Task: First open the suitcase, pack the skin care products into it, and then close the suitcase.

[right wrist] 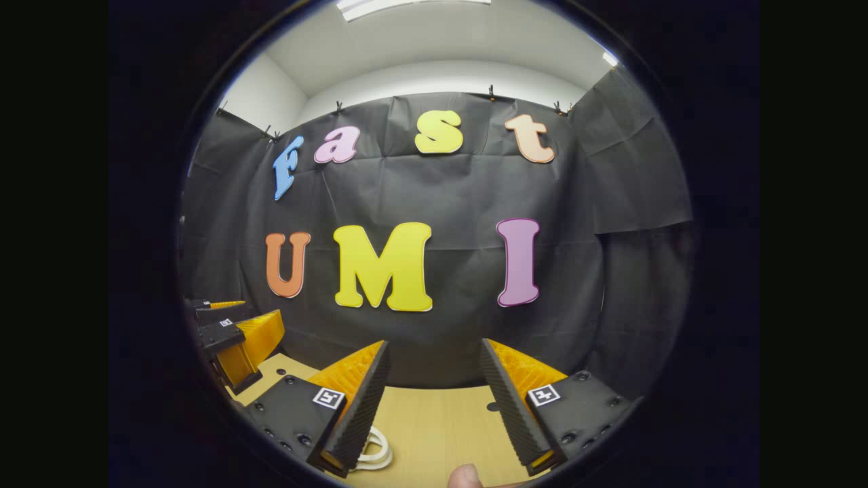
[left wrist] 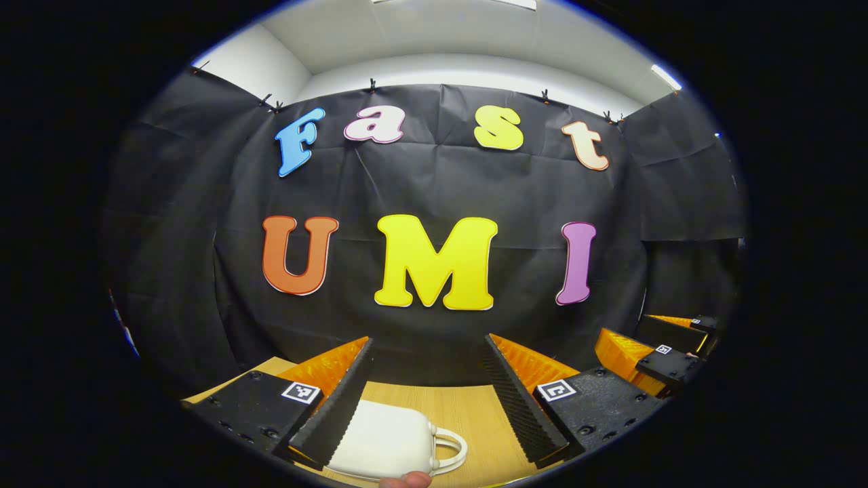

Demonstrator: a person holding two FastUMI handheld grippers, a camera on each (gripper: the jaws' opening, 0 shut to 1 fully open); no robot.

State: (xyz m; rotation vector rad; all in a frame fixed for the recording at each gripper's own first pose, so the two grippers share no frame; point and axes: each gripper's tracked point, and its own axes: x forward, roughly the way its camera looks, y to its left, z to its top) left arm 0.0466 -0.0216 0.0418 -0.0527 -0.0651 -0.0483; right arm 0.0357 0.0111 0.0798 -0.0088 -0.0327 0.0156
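Left gripper view, left to right: the left tongs (left wrist: 428, 390) are held wide apart, nothing between the fingers, both raised above the worktop (left wrist: 468, 407). A small white suitcase (left wrist: 383, 444) lies flat on the light wood worktop low in the view, partly tucked behind the left finger. Rounded corners, smooth pale shell, lid down as far as I can tell. Its looped white handle (left wrist: 451, 451) sticks out on the right side, toward the gap between the fingers. A fingertip (left wrist: 405, 480) of the person shows at the bottom edge, just below the suitcase. Far right in this view, the right tongs (left wrist: 651, 356) show side-on, apart from the suitcase.

Right gripper view, left to right: the left tongs (right wrist: 234, 335) show at the left edge, above the worktop's (right wrist: 434, 420) corner. The right tongs (right wrist: 434, 390) are spread wide too, empty, above bare wood. Of the suitcase, just the white handle loop (right wrist: 373, 451) peeks out beside the left finger at the bottom; the body is hidden behind that finger. A small dark hole (right wrist: 493, 407) sits in the worktop near the right finger. A fingertip (right wrist: 465, 476) shows at the bottom edge.

Black cloth wall (left wrist: 434, 183) behind everything. Can't see any skin care products from here.
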